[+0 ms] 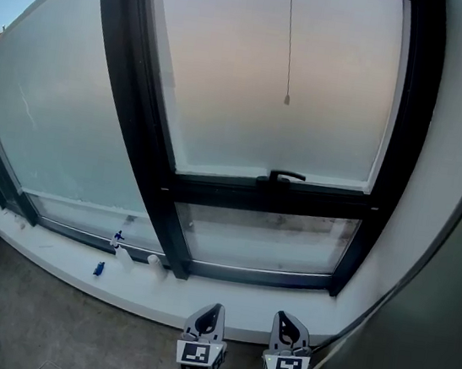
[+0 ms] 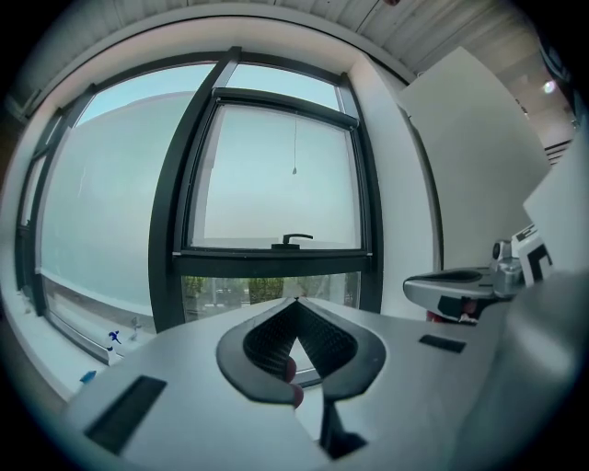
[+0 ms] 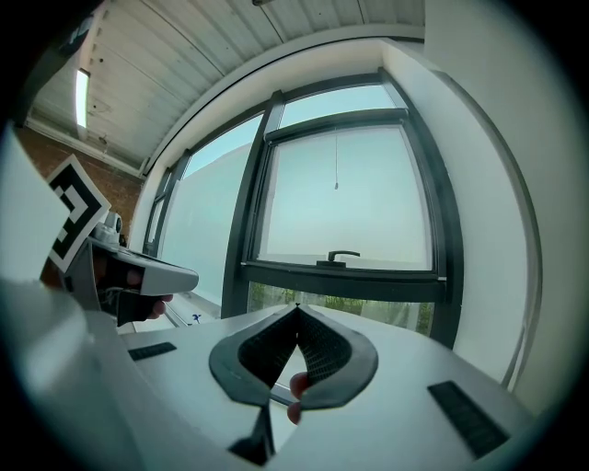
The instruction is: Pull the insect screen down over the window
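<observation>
The left hand-held gripper (image 1: 210, 311) and the right hand-held gripper (image 1: 290, 318) sit low in the head view, side by side in front of the white sill (image 1: 58, 259) and well apart from the glass; each has its jaws fully together with nothing between them, as both gripper views show.

The insect screen cannot be made out as a separate sheet; I judge it is rolled up at the head of the black window frame (image 1: 139, 137), out of sight. Its thin pull cord (image 1: 290, 34) hangs down the middle of the upper pane; the cord ends in a small bead (image 1: 286, 99), well above the window handle (image 1: 287, 177).

The step in hand looks like the approach, so the reach matters most; one hand-held gripper, probably the right since it sits slightly nearer the cord's line, should open its jaws before it arrives, not at the cord. The cord is thin and free to swing; it is best to come at it slowly and squarely, then close just above the bead so the bead acts as a stop against slipping. The pull should run straight down along the pane rather than out into the room; a slanted pull could jam the screen in its guides. The other hand-held gripper should keep clear of the handle.
</observation>
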The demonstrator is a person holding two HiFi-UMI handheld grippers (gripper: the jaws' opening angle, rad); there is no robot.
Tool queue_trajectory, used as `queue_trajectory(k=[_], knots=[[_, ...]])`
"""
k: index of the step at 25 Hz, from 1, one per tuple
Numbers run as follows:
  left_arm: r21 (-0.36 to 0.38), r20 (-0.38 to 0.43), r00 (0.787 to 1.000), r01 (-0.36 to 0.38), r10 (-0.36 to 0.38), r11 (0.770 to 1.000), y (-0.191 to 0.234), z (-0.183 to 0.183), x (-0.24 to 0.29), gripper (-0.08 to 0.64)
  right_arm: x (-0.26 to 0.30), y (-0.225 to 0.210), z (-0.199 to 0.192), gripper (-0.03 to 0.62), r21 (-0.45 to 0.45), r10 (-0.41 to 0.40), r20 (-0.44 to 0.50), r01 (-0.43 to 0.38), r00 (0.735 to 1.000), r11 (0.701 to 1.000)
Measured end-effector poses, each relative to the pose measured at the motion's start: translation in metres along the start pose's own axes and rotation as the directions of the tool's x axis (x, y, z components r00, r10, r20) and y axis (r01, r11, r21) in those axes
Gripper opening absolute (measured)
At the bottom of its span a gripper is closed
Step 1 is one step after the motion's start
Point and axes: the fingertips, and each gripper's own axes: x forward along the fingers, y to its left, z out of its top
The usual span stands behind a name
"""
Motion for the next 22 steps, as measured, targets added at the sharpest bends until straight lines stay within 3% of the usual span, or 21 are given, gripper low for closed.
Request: queue_trajectory(k=[5, 11, 22], knots=[[-0.003, 0.028, 1.0, -0.006, 0.006, 1.0, -0.007, 0.004, 0.011, 0.003, 0.005, -0.006, -0.004, 0.003, 0.007, 0.03, -0.005, -0.03, 1.0, 1.0], [0.006, 0.033, 0.999, 0.003, -0.003, 1.0, -0.006, 0.004, 0.027, 0.003, 0.021, -0.021, -0.005, 0.003, 0.007, 0.01, -0.018, -0.01, 1.0, 1.0], [0.055, 0.018, 1.0, -0.005, 0.004, 0.998, 0.028, 0.014, 0.076, 0.003, 0.087, -0.031, 0.001, 0.003, 0.027, -0.006, 0.004, 0.006, 1.0, 1.0]])
